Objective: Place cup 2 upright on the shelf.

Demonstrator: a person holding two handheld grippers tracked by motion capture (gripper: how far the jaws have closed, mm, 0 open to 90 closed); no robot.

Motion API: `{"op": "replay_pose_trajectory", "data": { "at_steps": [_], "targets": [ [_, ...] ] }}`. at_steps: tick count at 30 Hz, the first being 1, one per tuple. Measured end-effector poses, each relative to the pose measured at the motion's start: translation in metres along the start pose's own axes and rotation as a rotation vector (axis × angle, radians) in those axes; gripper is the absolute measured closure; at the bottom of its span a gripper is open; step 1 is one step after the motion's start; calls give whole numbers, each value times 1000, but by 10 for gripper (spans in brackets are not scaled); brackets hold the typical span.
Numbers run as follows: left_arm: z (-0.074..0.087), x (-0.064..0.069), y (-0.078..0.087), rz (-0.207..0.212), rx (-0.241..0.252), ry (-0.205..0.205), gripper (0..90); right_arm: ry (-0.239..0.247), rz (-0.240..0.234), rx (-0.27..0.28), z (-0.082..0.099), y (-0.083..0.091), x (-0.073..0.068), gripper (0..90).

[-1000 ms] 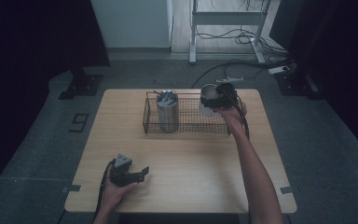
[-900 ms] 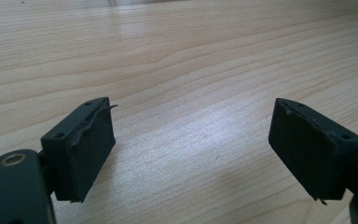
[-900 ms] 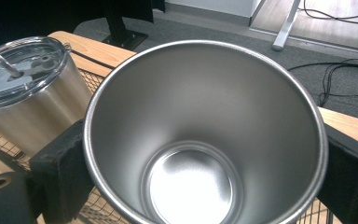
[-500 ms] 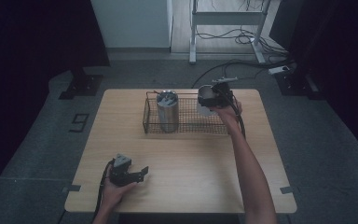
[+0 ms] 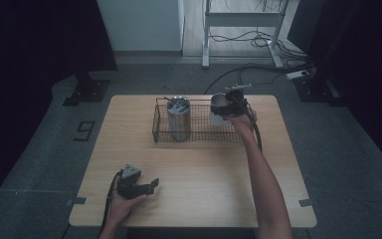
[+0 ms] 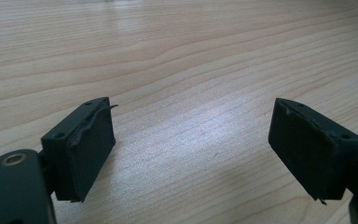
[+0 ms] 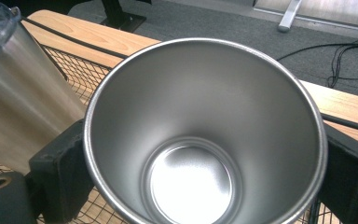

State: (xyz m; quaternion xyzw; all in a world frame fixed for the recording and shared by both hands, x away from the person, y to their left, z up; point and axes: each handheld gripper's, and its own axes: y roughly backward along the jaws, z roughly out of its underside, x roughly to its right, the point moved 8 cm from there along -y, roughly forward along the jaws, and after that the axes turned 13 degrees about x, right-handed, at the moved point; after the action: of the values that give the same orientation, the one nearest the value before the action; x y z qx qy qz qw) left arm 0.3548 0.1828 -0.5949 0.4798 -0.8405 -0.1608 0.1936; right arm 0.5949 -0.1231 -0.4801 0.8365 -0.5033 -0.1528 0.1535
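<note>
the steel cup (image 7: pixel 205 135) hides the right tool's (image 7: pixel 200 168) pads.

cup (image 7: pixel 200 140): brushed steel, satin sheen | tumbler (image 7: pixel 18 102): steel, clear plastic lid | basket (image 5: pixel 199 135): dark wire mesh | tabletop (image 6: pixel 177 70): smooth pale wood | pads (image 6: pixel 91 149): matt black

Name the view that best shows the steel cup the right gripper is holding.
The right gripper view: the steel cup sits close up between the right gripper's jaws, its open mouth and bare bottom plain to see. In the high view the cup is a small pale shape at the wire basket's right end, under the hand.
</note>
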Motion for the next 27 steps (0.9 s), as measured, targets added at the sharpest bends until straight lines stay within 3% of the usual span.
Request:
{"op": "replay_pose_trajectory", "data": {
  "at_steps": [17, 27],
  "targets": [
    [2, 2, -1, 10, -13, -3, 146, 7, 14, -51, 22, -11, 6, 68],
    [2, 1, -1, 8, -18, 0, 146, 46, 51, -98, 32, -16, 8, 68]
  ]
}}
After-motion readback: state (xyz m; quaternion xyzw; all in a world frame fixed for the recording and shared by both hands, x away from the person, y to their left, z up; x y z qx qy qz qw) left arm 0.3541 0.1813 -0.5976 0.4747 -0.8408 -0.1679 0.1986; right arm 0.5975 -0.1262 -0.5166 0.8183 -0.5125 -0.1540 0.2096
